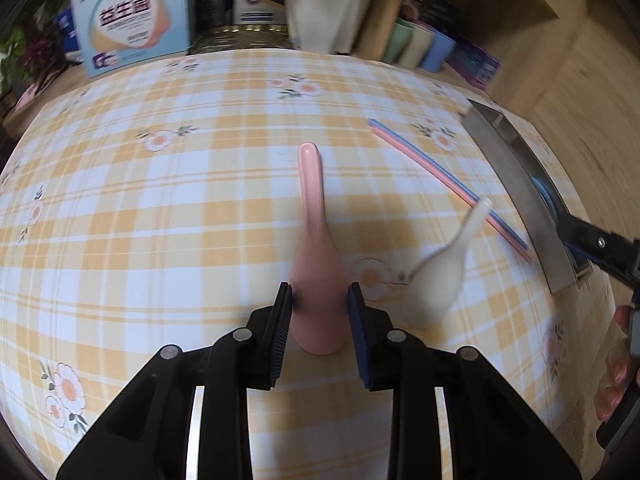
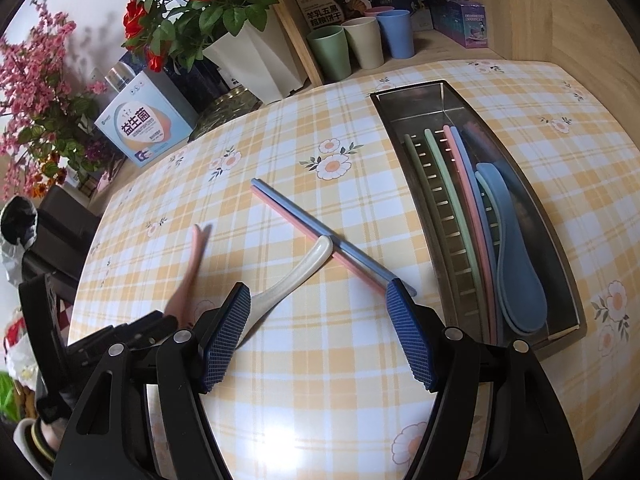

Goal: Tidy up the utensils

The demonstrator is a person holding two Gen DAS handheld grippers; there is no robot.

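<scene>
Pink spoon (image 1: 316, 240); cream spoon (image 1: 440, 276); yellow-white plaid floral tablecloth (image 1: 160, 220).

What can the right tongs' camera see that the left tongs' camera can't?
Only the right camera looks inside the metal tray: a blue spoon and green, pink and blue chopsticks, plus red flowers. Only the left camera shows the left tongs closed on the pink spoon bowl. Both show the white spoon, the pink and blue chopsticks on the tablecloth, and the cups.
</scene>
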